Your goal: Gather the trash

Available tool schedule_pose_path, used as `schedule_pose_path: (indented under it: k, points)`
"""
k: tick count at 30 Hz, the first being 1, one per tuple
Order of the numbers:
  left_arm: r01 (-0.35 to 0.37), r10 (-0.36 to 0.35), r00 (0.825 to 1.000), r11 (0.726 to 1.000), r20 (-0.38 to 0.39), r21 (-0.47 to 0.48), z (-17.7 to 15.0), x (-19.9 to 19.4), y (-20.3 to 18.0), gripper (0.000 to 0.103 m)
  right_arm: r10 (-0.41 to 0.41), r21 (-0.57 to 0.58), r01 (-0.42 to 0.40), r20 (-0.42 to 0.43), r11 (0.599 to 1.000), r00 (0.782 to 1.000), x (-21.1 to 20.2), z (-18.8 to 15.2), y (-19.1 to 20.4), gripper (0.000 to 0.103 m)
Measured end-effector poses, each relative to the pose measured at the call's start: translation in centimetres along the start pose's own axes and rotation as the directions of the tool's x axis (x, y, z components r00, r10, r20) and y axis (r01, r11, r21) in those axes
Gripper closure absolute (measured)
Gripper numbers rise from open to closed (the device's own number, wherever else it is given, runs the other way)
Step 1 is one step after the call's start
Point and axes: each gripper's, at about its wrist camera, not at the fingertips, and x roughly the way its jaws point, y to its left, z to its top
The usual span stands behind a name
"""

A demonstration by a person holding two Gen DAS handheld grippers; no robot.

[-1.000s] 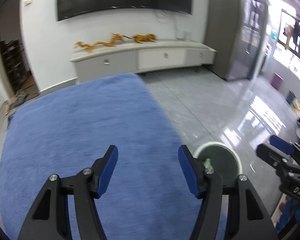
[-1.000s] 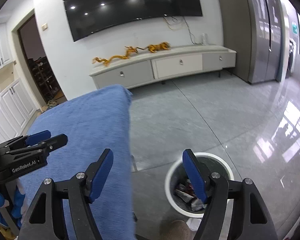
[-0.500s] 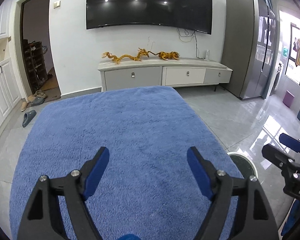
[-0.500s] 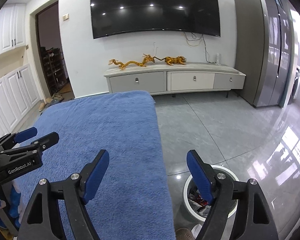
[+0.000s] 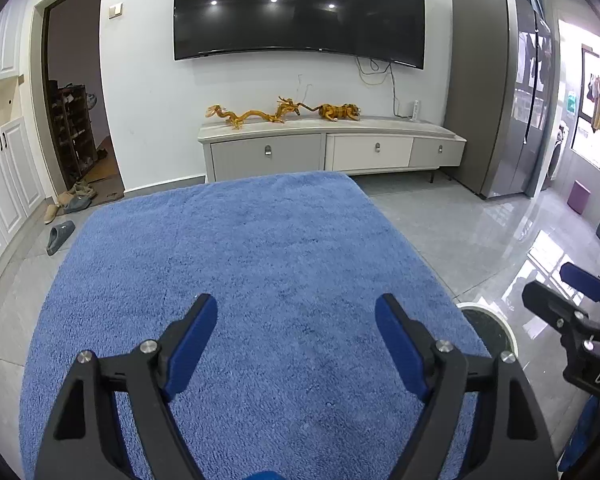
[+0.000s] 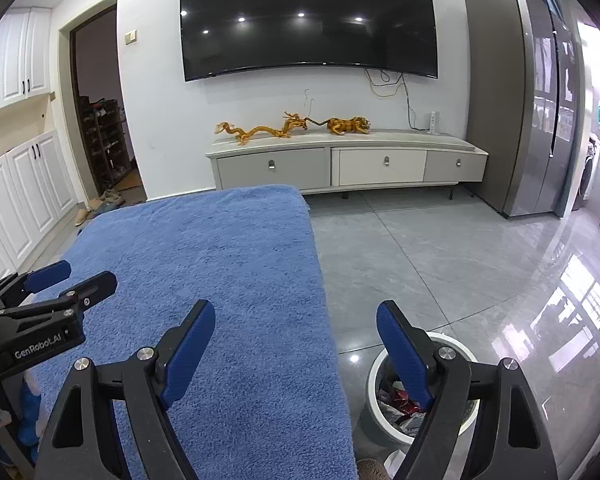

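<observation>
- The left gripper hangs over a blue cloth, its two blue-padded fingers spread wide with nothing between them.
- The right gripper is likewise spread wide and holds nothing; its left finger is over the cloth and its right finger is over the bin.
- The bin, round with a white rim, stands on the grey tiled floor just beside the right edge of the cloth.
- Trash lies inside the bin: crumpled wrappers, some red and some pale, though the finger in front hides part of them and the single pieces are hard to tell apart.
- In the left wrist view only a slice of the bin shows past the cloth's edge, and its inside looks dark there.
- The cloth's top is bare blue pile in both views.
- Each gripper shows in the other's camera: the right one at the right edge of the left view, the left one at the left edge of the right view.
- Against the far wall stands a low cabinet with three drawers, and on it two golden figures, a dragon and what seems a tiger.
- A large dark television hangs above the cabinet.
- A tall grey fridge stands to the right of the cabinet.
- On the left an open doorway shows a shoe rack, with slippers on the floor near it.
</observation>
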Motion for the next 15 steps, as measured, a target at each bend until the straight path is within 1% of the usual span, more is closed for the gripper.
schedule_pose_path:
  k: [4, 15]
  points:
    - [-0.001, 0.001, 1.000, 1.000, -0.006, 0.012, 0.1, 0.3, -0.6, 0.017, -0.011, 0.011, 0.011, 0.006, 1.000, 1.000, 0.1, -0.2, -0.4, 0.020]
    - [0.001, 0.000, 0.999, 1.000, -0.040, 0.028, -0.1, 1.7, -1.3, 0.016, -0.019, 0.044, 0.020, -0.016, 0.999, 1.000, 1.0, -0.6, -1.7, 0.019]
